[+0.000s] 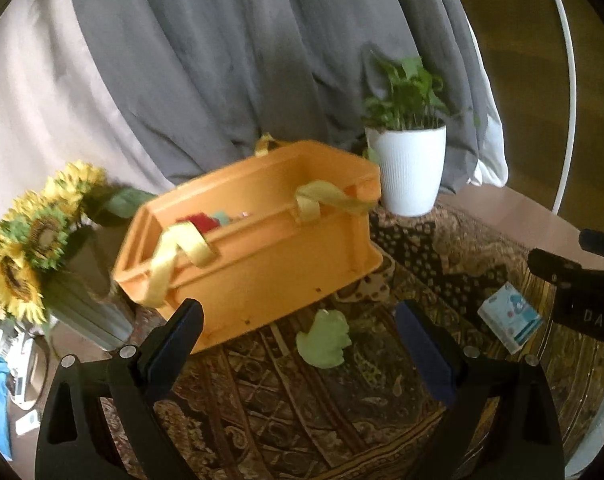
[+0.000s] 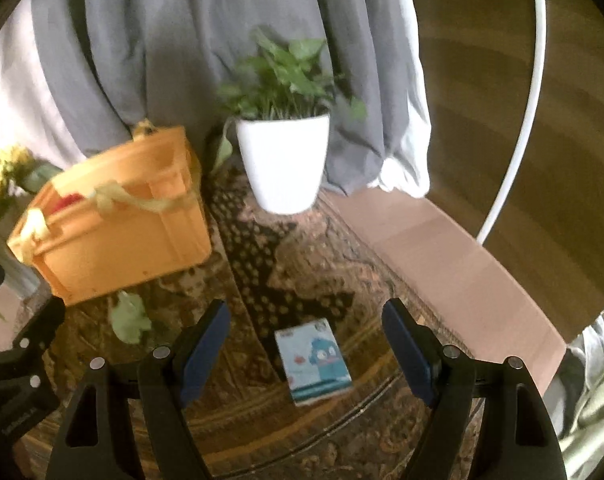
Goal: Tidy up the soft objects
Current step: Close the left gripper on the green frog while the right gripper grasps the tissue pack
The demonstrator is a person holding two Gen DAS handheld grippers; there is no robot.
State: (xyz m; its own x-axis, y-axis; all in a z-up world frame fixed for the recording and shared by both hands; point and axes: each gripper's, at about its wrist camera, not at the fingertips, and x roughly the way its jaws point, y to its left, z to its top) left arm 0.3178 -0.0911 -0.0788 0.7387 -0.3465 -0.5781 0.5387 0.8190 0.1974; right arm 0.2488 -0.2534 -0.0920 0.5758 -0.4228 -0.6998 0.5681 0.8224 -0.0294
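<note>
Left gripper [image 1: 298, 344]: We see both jaws spread wide with nothing between them, poised above the patterned cloth [image 1: 302, 420].

Right gripper [image 2: 306, 344]: Also spread wide and empty; its 2 blue pads [image 2: 204, 354] flank the pack from above, not touching it as far as we can tell.

Green toy [image 1: 323, 339]: 1 pale-green soft thing lies on the cloth just in front of the bin, framed between the left jaws. We judge it light and squashy, so it should give under the pads; take it across its bulky middle, since thin lobes may slip out. Blur hides what it is exactly.

Tissue pack [image 2: 313, 360]: 1 blue-and-white pack with a cartoon figure lies flat on the cloth, well apart from the toy. We judge it light, with a slick wrapper that yields when squeezed; grip across the 2 long sides, near the middle, and not hard.

Bin [image 1: 254, 236]: An orange crate with yellow ribbon handles stands beyond the toy; a red item [image 1: 200, 222] and a teal one show inside. We take it as the likely home for both soft things.

Backdrop: A sunflower vase [image 1: 34, 240] stands left of the bin, a white plant pot [image 2: 284, 164] to its right, and a grey curtain [image 1: 222, 60] hangs behind.
</note>
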